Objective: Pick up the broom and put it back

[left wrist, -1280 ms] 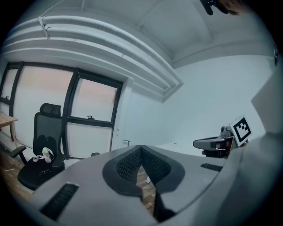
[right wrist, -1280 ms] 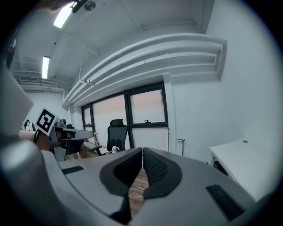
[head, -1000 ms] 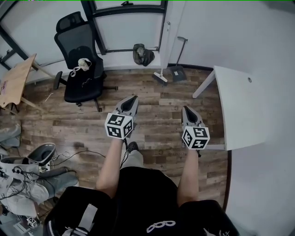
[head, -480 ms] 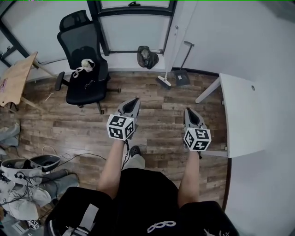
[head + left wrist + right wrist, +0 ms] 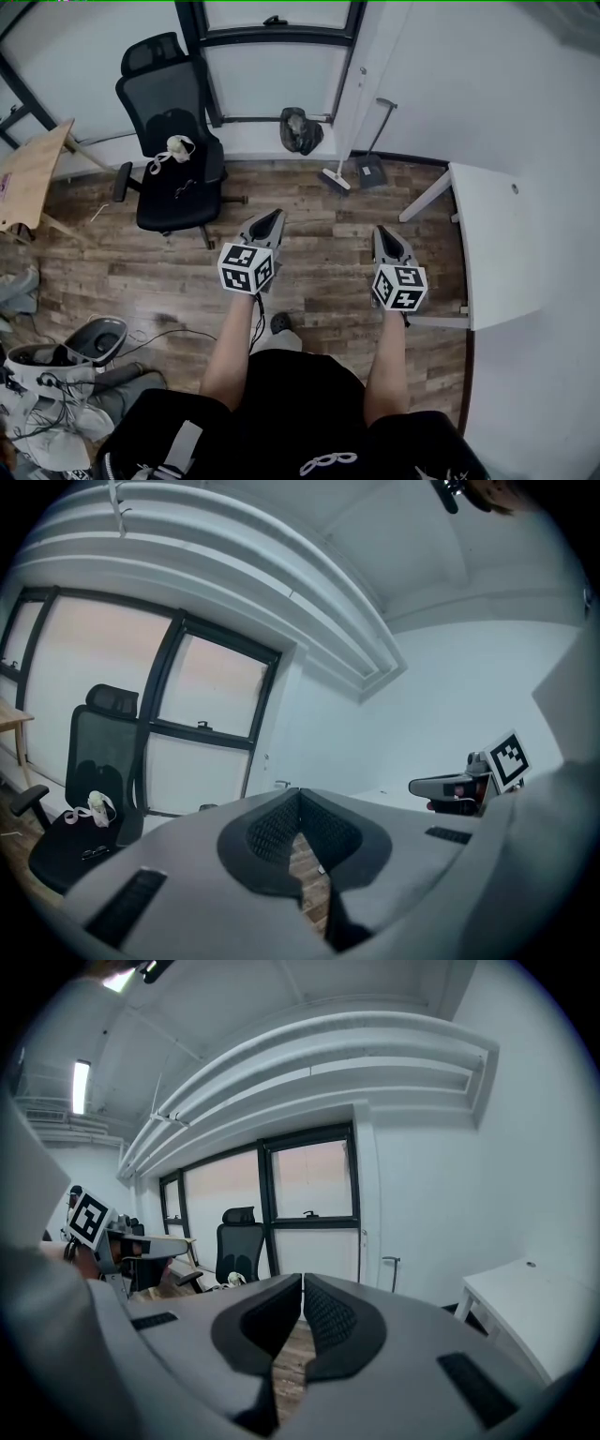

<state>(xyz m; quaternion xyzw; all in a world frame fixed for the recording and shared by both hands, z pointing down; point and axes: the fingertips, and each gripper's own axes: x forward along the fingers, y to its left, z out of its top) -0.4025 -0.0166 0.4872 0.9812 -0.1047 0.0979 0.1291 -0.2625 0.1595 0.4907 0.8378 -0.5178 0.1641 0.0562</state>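
The left hand-held gripper [image 5: 269, 221] and right hand-held gripper [image 5: 384, 234] sit pinched together, empty, presumably since the broom [image 5: 333, 178] rests at the floor's far edge.

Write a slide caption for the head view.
Left gripper and right gripper, both shut, face the broom ahead.

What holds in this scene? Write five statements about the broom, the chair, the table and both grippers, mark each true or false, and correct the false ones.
1. The broom rests on the floor by the wall, next to the dustpan. True.
2. The right gripper grips the broom. False: its jaws are shut on nothing, and the broom is well ahead of it.
3. In the head view the office chair stands left of the broom. True.
4. The white table is at the left of the head view. False: it is at the right.
5. The left gripper has its jaws wide apart. False: they are together and empty.
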